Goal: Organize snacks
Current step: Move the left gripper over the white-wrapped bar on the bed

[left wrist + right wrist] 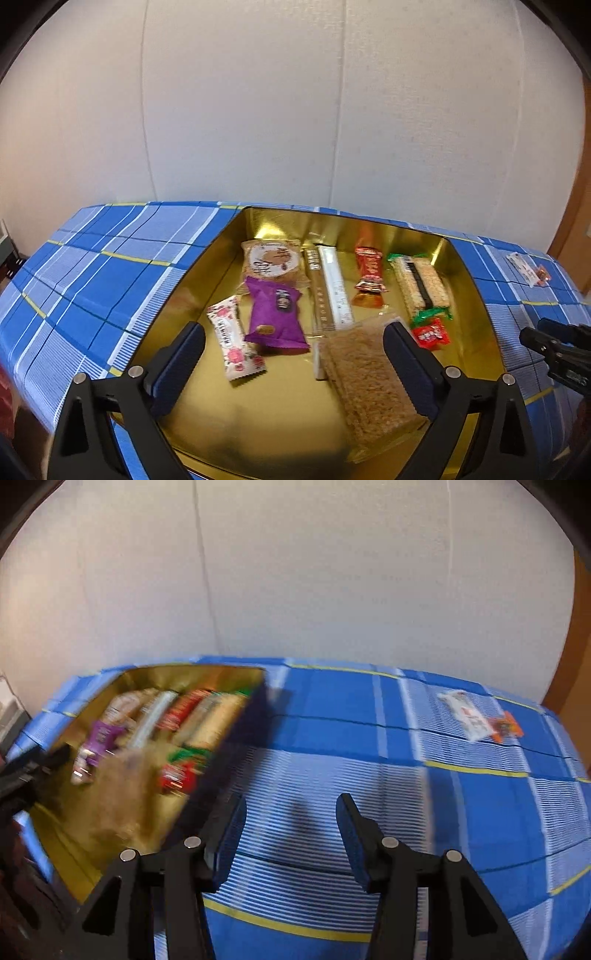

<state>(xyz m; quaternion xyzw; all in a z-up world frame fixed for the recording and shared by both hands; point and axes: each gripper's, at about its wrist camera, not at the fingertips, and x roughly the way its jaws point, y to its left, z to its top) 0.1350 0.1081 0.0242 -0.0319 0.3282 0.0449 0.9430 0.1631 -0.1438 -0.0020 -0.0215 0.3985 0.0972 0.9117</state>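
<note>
A gold tray on the blue plaid tablecloth holds several snacks: a pink flowered bar, a purple packet, a round cookie pack, a long white bar, a red wafer, a rice cracker bar, a red candy and a clear-wrapped crumbly block. My left gripper is open above the tray's near part, empty. My right gripper is open and empty over the cloth, right of the tray. A white packet and an orange candy lie on the cloth at far right.
A white padded wall stands behind the table. The right gripper's body shows at the right edge of the left wrist view. The white packet and orange candy show there too. A wooden door frame is at far right.
</note>
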